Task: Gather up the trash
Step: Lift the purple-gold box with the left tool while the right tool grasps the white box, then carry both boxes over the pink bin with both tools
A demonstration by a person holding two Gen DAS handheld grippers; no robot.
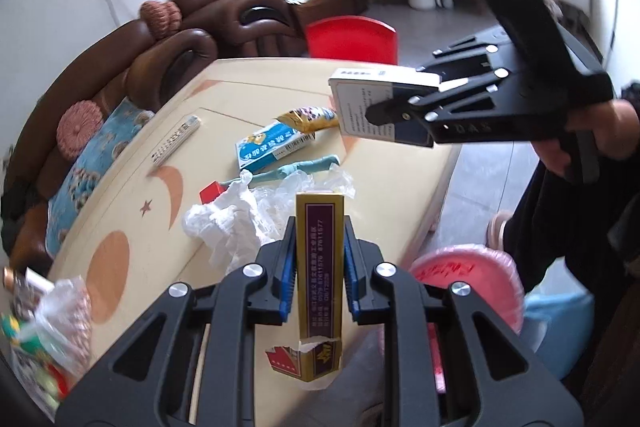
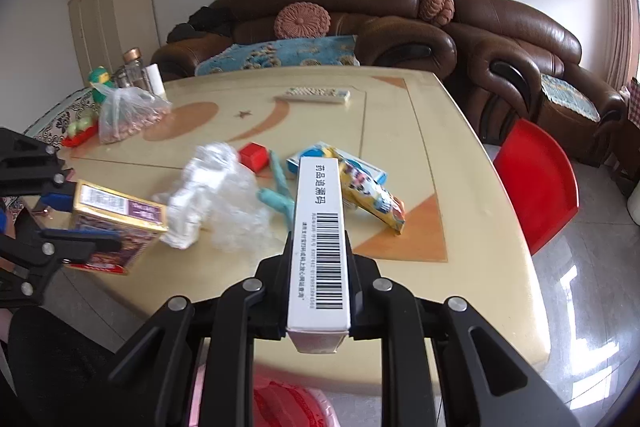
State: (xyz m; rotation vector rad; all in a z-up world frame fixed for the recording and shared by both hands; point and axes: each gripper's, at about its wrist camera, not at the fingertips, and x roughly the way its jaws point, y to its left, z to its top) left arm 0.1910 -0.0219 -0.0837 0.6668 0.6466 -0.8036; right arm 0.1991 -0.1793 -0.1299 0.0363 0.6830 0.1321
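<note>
Still littered across the cream table (image 2: 420, 131): one crumpled clear plastic wrap (image 2: 216, 195), one red block (image 2: 253, 155), one teal strip (image 2: 280, 195), one blue-and-white box (image 1: 272, 147), one yellow snack wrapper (image 2: 372, 195), one remote (image 2: 314, 94). Clamped in left gripper (image 1: 318, 259): gold-and-purple carton (image 1: 318, 267), raised off the table. Clamped in right gripper (image 2: 318, 259): white barcode box (image 2: 320, 239), likewise aloft. Below, partly hidden behind linkages: pink-lined bin (image 1: 472, 279). Blurred at table's far corner: bagged clutter (image 2: 128, 111).
</note>
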